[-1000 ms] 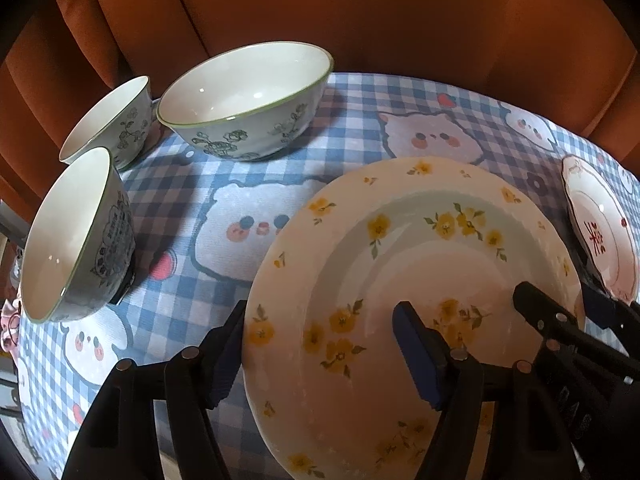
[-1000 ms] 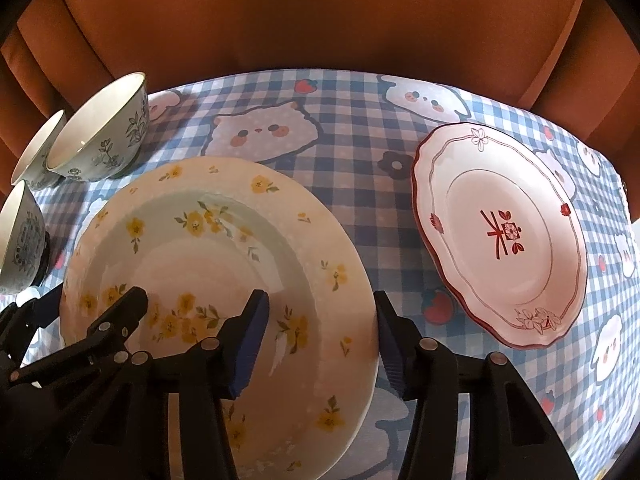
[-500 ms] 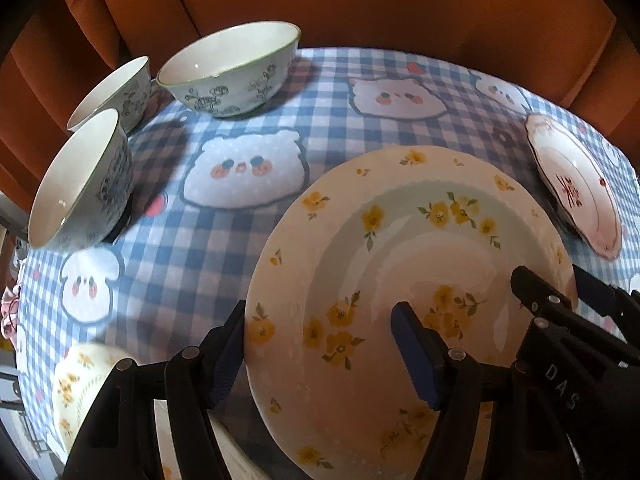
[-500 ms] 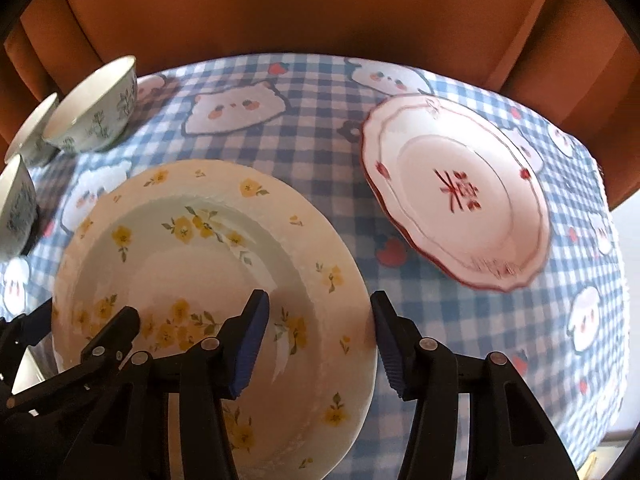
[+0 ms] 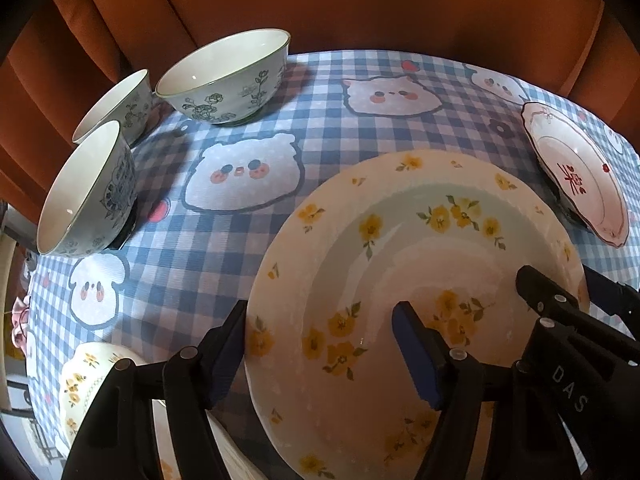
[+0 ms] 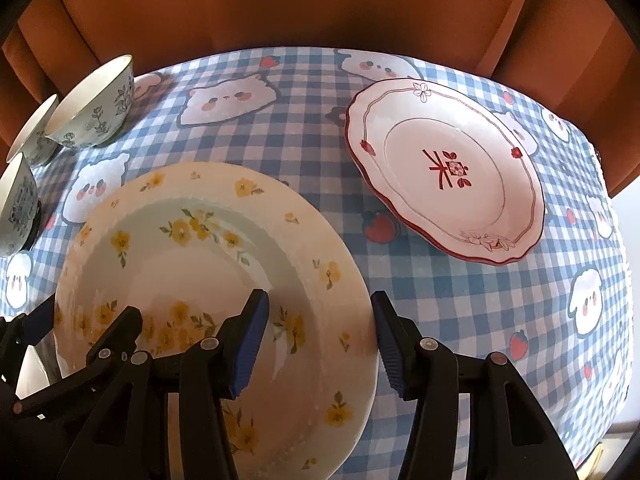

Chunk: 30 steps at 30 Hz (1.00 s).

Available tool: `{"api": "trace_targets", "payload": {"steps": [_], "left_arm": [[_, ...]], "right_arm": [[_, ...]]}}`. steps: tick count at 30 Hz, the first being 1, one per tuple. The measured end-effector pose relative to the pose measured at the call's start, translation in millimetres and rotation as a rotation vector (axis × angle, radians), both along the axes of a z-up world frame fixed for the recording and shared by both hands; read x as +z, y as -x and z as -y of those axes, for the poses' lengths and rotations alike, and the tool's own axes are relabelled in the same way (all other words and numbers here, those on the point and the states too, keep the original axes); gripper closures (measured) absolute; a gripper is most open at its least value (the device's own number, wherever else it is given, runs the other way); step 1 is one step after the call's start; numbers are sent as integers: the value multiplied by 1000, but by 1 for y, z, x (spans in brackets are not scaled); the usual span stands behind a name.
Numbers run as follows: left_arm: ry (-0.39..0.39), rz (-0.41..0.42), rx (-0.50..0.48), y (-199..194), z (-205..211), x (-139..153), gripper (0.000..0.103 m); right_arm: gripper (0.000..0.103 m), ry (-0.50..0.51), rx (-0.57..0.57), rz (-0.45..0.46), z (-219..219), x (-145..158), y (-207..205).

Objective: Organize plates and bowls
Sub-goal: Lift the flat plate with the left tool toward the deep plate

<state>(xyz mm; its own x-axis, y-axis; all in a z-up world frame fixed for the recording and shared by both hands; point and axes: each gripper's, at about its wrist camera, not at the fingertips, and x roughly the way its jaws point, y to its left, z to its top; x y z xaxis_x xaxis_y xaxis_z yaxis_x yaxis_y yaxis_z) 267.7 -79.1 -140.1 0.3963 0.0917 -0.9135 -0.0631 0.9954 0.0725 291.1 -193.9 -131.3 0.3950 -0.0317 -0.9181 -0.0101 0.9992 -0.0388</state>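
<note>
The yellow-flowered plate (image 5: 420, 280) was held up above the worktop (image 5: 248, 240), face up and tilted, its far edge toward the orange curtain (image 5: 320, 4). Being round, it had no long axis; in the left view its thickest flower cluster lay at the near side, by the gripper fingers.

The left gripper (image 5: 316, 344) straddled the plate's left rim: 1 blue pad sat outside the edge and the other inside on the well, so the jaws were closed across the rim, gripping the plate. The right gripper (image 6: 316, 340) did the same at the right rim, 1 finger over the well and 1 outside the edge. Each gripper also showed at the edge of the other's view, on the opposite side of the plate.

The red-trimmed plate (image 6: 444, 168) lay flat on the blue checked cloth to the right of the held plate, clear of it, with a red mark at its centre.

3 bowls stood upright at the far left of the worktop: the big bowl (image 5: 228, 76) farthest back, a small bowl (image 5: 116, 108) beside it, and a near bowl (image 5: 88, 192) closer to the camera. The near and small bowls seemed to touch or nearly so.

A yellow-flowered bowl (image 5: 86, 376) showed at the lower left, partly hidden behind the left gripper.
</note>
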Motion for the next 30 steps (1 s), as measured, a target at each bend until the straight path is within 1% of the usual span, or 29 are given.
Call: {"api": "trace_targets", "payload": {"steps": [6, 10, 13, 22, 30], "left_arm": [[8, -13, 0, -1, 0, 3, 32], [-12, -19, 3, 3, 7, 7, 32], [-20, -25, -7, 8, 14, 11, 32], [-22, -15, -21, 27, 34, 30, 32], [-27, 45, -28, 44, 36, 60, 32]], "right_arm": [[46, -6, -10, -33, 2, 2, 2], [46, -22, -1, -68, 7, 1, 8], [46, -26, -9, -76, 13, 3, 15], [46, -33, -8, -60, 34, 17, 38], [46, -48, -6, -16, 44, 43, 57]]}}
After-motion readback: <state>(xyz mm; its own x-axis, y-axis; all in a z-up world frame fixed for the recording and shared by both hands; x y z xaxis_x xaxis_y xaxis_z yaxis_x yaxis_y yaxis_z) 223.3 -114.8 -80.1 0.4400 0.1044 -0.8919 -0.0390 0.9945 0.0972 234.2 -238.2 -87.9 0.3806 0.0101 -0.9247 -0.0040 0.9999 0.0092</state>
